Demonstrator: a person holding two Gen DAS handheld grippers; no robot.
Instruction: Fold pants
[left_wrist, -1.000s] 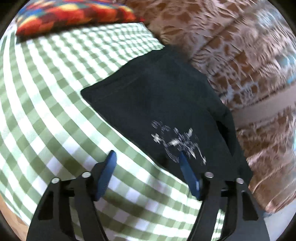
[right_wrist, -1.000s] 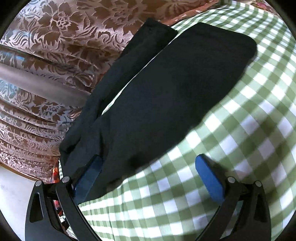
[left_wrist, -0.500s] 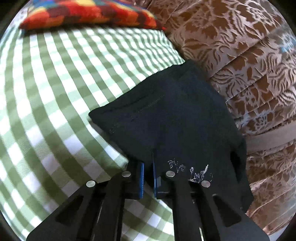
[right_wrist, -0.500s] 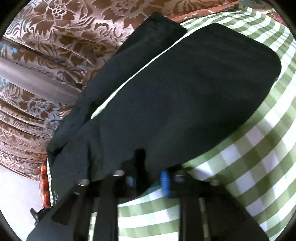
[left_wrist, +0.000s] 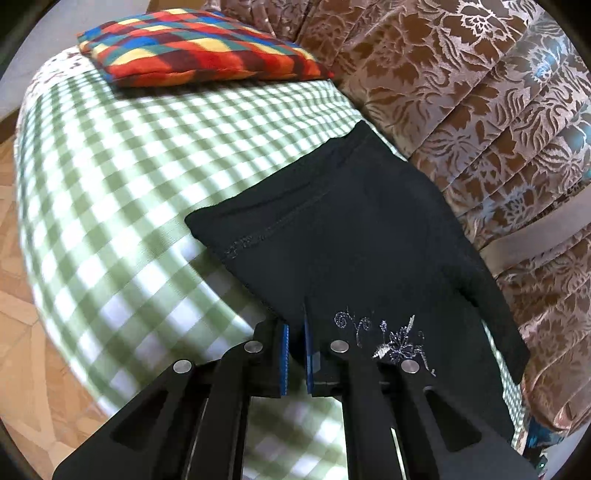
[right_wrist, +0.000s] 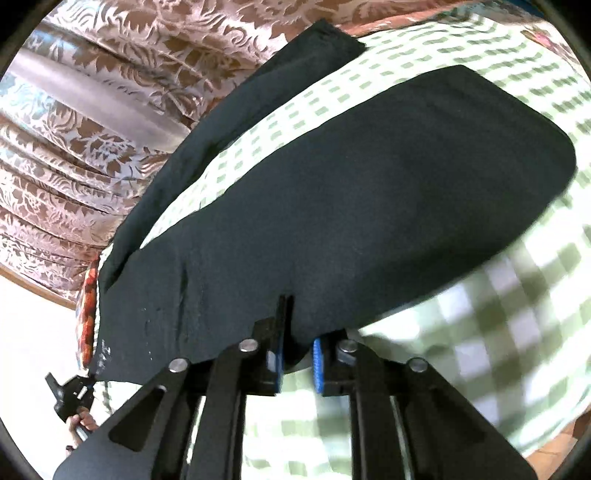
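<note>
Black pants (left_wrist: 351, 229) lie on the green-checked sheet (left_wrist: 122, 192), a small silver embroidery near their front edge. My left gripper (left_wrist: 295, 334) is shut on that front edge just left of the embroidery. In the right wrist view the pants (right_wrist: 369, 192) spread away from me, with one leg (right_wrist: 236, 107) lying apart against the brown drape. My right gripper (right_wrist: 297, 352) has a thick bunch of the near edge between its blue pads; its jaws are opening and the cloth still fills the gap. My left gripper (right_wrist: 92, 376) shows small at the lower left, holding the far corner.
A multicoloured checked cushion (left_wrist: 192, 48) lies at the far end of the sheet. Brown floral fabric (left_wrist: 480, 103) rises along the right side. The sheet's rounded edge drops to a wooden floor (left_wrist: 18, 332) on the left. A hand (right_wrist: 83, 421) grips the left tool's handle.
Both grippers went from wide open to closed on the pants' near edge. The edge has come up off the sheet, and the gap between the two legs has widened.
</note>
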